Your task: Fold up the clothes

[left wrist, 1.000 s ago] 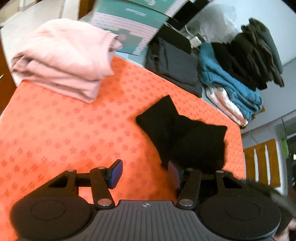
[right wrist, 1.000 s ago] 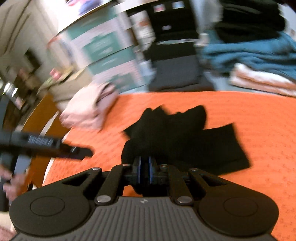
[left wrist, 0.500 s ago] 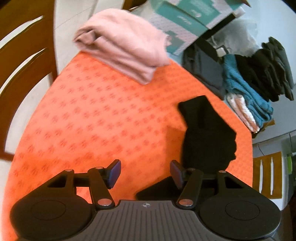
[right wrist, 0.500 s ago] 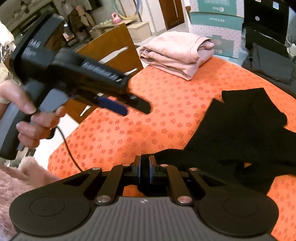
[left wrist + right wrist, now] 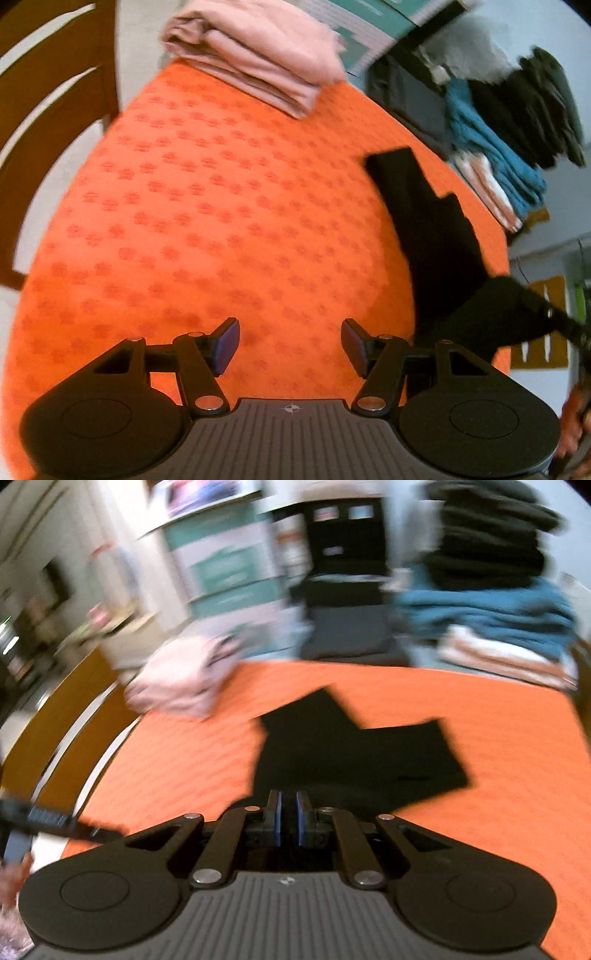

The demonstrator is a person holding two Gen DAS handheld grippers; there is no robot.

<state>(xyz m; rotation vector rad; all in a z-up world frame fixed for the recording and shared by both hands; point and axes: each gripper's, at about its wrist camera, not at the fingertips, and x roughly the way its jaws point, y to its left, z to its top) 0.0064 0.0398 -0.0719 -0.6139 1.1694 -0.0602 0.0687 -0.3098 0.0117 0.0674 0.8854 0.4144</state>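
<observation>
A black garment (image 5: 436, 229) lies spread on the orange patterned tablecloth (image 5: 221, 221), at the right in the left wrist view. My left gripper (image 5: 290, 345) is open and empty, low over bare cloth to the garment's left. In the blurred right wrist view the black garment (image 5: 351, 746) lies straight ahead, and my right gripper (image 5: 288, 814) is shut on its near edge. The right gripper's dark body (image 5: 517, 314) shows at the garment's near end. The left gripper (image 5: 55, 821) shows at the left edge of the right wrist view.
A folded pink garment (image 5: 258, 51) sits at the far edge of the table. A stack of folded teal, dark and pale clothes (image 5: 517, 147) stands at the far right, with a grey folded piece (image 5: 406, 96) and teal boxes (image 5: 229, 572) behind. A wooden chair (image 5: 48, 110) stands left.
My right gripper has swung back toward the table's far side with the garment's edge still in it, stretching the garment out flatter. My left gripper has stayed open and shifted slightly left.
</observation>
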